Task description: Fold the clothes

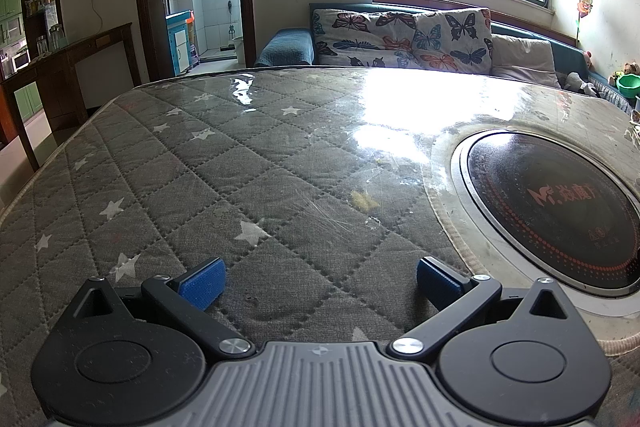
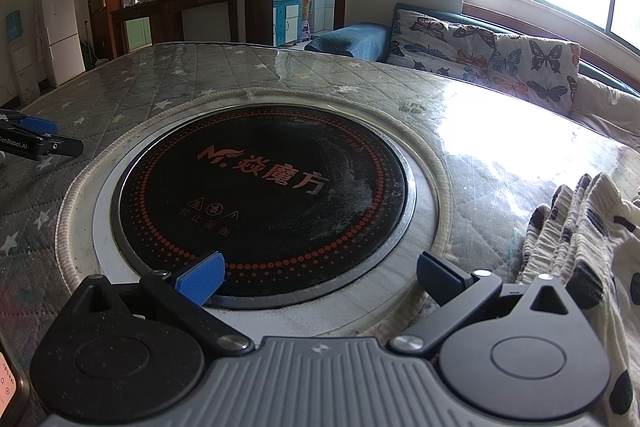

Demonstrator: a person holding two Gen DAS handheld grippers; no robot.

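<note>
A cream garment with dark dots (image 2: 588, 247) lies bunched at the right edge of the table in the right wrist view. My right gripper (image 2: 318, 281) is open and empty, low over the round black cooktop (image 2: 260, 187), with the garment just to its right. My left gripper (image 1: 318, 281) is open and empty over the grey quilted star-pattern table cover (image 1: 200, 167). It also shows at the left edge of the right wrist view (image 2: 36, 137). No garment shows in the left wrist view.
The cooktop (image 1: 560, 203) is set in the table's middle under a clear glossy sheet. A sofa with butterfly cushions (image 1: 400, 39) stands behind the table under the window. A dark wooden console (image 1: 72, 67) and a doorway are at the back left.
</note>
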